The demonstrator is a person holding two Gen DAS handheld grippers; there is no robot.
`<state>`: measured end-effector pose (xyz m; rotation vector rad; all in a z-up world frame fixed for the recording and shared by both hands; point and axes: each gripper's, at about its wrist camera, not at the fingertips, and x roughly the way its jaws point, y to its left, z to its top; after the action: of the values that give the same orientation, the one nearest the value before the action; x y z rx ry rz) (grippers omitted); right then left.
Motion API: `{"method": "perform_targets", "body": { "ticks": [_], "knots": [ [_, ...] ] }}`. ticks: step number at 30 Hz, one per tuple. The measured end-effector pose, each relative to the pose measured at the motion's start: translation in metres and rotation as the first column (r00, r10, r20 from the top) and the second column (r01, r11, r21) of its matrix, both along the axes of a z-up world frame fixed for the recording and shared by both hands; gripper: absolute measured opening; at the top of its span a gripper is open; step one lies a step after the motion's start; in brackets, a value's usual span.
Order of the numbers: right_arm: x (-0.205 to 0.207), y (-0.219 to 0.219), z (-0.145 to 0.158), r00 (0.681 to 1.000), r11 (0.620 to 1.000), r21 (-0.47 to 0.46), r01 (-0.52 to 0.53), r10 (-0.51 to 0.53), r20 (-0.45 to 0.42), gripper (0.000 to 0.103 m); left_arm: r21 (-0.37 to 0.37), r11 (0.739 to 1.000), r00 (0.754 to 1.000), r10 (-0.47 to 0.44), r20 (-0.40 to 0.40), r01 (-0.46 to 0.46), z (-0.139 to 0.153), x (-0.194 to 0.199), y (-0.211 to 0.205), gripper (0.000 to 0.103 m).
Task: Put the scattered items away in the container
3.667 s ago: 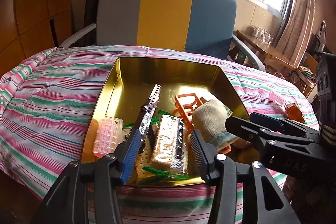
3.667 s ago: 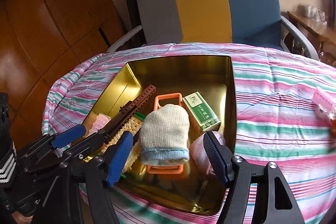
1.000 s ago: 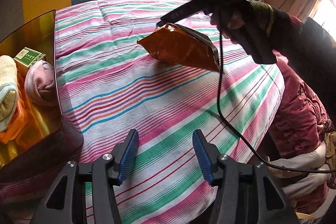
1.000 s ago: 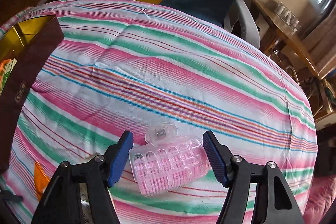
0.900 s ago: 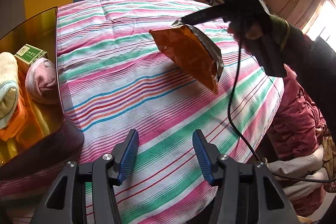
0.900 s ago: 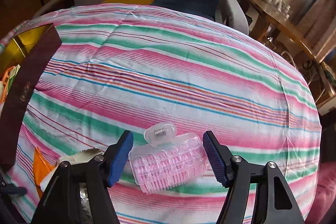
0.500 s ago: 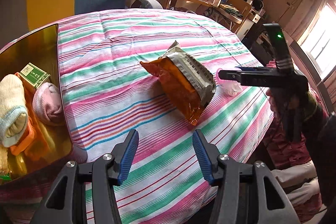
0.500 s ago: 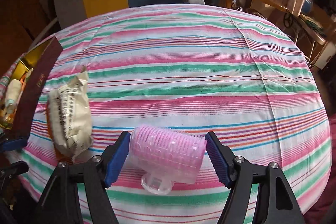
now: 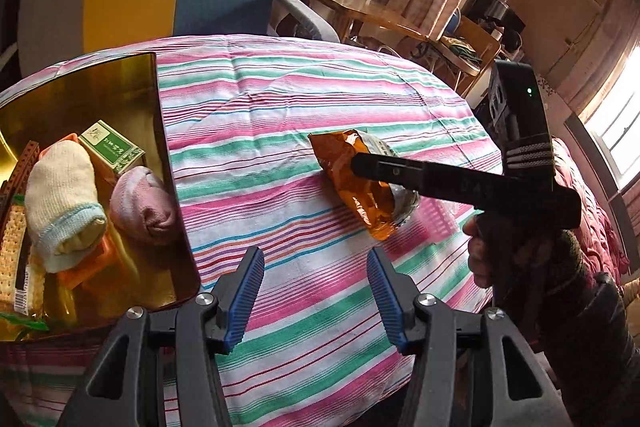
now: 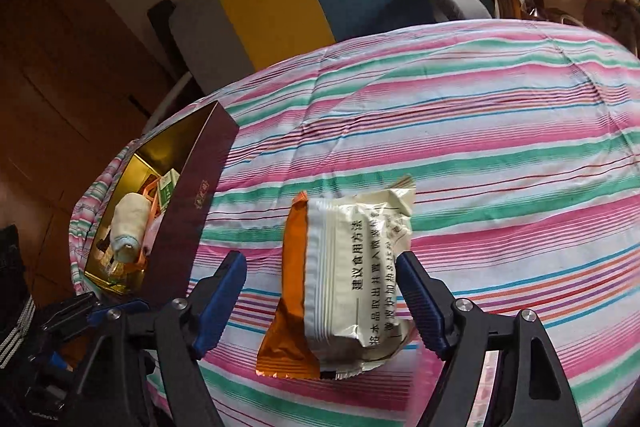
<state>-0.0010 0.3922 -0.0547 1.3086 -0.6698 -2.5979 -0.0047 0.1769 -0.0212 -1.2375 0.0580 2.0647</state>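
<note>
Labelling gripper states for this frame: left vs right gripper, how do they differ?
The left gripper hangs open over bare striped cloth, with nothing between its fingers. The right gripper is open astride the orange-and-white snack packet; one pad looks against the packet, the other stands clear. Both have blue ribbed pads and neither has shut.

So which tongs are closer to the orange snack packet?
Right. The right tongs are open around the orange snack packet on the striped cloth. The left tongs are open too, back near the gold tin.
</note>
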Motion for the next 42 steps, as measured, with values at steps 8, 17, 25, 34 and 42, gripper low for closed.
{"method": "perform_targets", "body": {
  "ticks": [8, 17, 25, 34, 42],
  "knots": [
    [0.036, 0.004, 0.019, 0.996, 0.998, -0.053, 0.041, -0.045, -0.080, 0.078, -0.006, 1.000, 0.999, -0.028, -0.028, 0.027, 0.008, -0.011, 0.013, 0.056],
    [0.100, 0.047, 0.027, 0.965, 0.972, -0.045, 0.232, -0.236, -0.113, 0.082, -0.118, 0.982, 0.986, -0.155, -0.062, 0.147, -0.001, -0.026, 0.059, 0.059],
    [0.118, 0.059, 0.008, 0.954, 0.957, -0.052, 0.284, -0.288, -0.087, 0.082, -0.121, 0.974, 0.980, -0.195, -0.028, 0.190, -0.014, -0.046, 0.072, 0.066],
    [0.119, 0.065, -0.002, 0.953, 0.955, -0.029, 0.294, -0.295, -0.072, 0.083, -0.145, 0.967, 0.977, -0.213, -0.007, 0.210, -0.032, -0.055, 0.086, 0.068],
    [0.109, 0.059, -0.006, 0.962, 0.962, 0.050, 0.270, -0.267, -0.060, 0.083, -0.161, 0.971, 0.982, -0.186, -0.037, 0.178, -0.037, -0.044, 0.089, 0.060]
  ]
}}
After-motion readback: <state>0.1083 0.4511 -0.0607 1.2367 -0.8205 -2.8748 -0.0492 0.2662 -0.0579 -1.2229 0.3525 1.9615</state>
